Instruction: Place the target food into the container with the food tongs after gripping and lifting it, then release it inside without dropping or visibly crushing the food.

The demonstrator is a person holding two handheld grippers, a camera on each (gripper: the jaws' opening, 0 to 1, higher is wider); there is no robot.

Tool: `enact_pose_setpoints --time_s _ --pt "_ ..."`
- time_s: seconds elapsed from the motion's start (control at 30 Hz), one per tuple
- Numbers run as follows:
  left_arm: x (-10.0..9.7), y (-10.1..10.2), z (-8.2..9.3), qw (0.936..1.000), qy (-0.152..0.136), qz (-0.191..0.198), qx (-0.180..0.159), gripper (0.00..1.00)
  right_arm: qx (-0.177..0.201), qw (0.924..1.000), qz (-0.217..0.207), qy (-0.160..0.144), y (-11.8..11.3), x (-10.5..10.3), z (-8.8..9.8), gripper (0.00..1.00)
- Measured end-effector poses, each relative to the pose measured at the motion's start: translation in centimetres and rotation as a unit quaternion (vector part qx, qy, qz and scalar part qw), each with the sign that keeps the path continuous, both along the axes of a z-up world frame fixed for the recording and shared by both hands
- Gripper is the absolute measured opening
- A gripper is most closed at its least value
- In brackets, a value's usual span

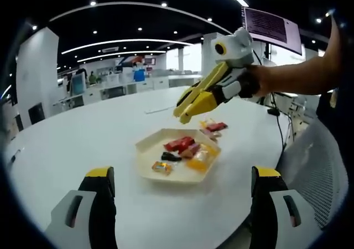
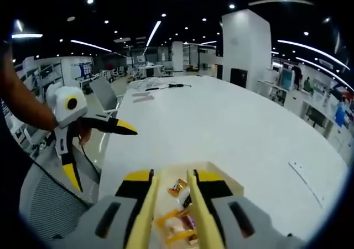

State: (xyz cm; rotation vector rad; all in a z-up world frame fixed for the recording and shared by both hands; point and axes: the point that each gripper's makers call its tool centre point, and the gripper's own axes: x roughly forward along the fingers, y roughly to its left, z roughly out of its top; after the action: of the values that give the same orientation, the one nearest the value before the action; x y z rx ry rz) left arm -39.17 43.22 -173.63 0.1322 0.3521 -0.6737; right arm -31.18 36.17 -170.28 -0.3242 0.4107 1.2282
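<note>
The target food is not singled out: several wrapped snacks lie in a shallow cream hexagonal tray (image 1: 148,149) on the round white table (image 1: 83,144), among them a red packet (image 1: 179,143), a small dark piece (image 1: 170,156), an orange-wrapped candy (image 1: 161,167) and a clear yellow packet (image 1: 200,159). Two more wrapped pieces (image 1: 212,128) lie on the table just beyond the tray.

The right gripper (image 1: 186,109), holding yellow plastic food tongs (image 2: 174,216), hangs above the tray's far side. The tong arms stand a narrow gap apart and grip nothing. The left gripper (image 1: 182,191) is near the tray with its jaws wide apart and empty.

Risks, as I judge them: the snacks lie close together in the tray, so the tongs could catch two wrappers at once or nudge a neighbour out. Smooth wrappers may slip from the tongs in the lift, and a hard squeeze would dent a soft piece. The light tray could slide if pushed.

Which item is the target, and which vessel counts as the container, cannot be told. In the right gripper view the tongs and gripper body cover much of the tray, and the tong tips are hard to make out.
</note>
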Motion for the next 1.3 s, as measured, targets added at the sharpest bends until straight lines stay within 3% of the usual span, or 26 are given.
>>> enact_pose_setpoints --time_s 0.07,0.33,0.5,0.8,1.3 --pt "-0.3 0.0 -0.4 0.9998 0.001 -0.009 0.016 1.00 0.000 1.0000 -0.005 0.000 -0.8 0.3 0.2 0.28" --pt "-0.7 -0.9 -0.8 0.9994 0.007 -0.027 0.022 1.00 0.005 0.9996 -0.026 -0.005 -3.5 1.3 0.5 0.28" --pt "-0.2 -1.0 -0.3 0.9996 0.004 -0.026 0.015 1.00 0.001 0.9993 -0.038 -0.006 -5.6 1.7 0.2 0.28" --pt "-0.2 -0.6 -1.2 0.9997 0.017 -0.017 0.007 1.00 -0.006 0.9978 -0.066 -0.008 -9.4 2.4 -0.5 0.29" --pt "-0.3 -0.6 -1.6 0.9995 0.027 -0.017 0.002 1.00 -0.012 0.9970 -0.074 -0.019 -13.9 2.2 -1.8 0.29"
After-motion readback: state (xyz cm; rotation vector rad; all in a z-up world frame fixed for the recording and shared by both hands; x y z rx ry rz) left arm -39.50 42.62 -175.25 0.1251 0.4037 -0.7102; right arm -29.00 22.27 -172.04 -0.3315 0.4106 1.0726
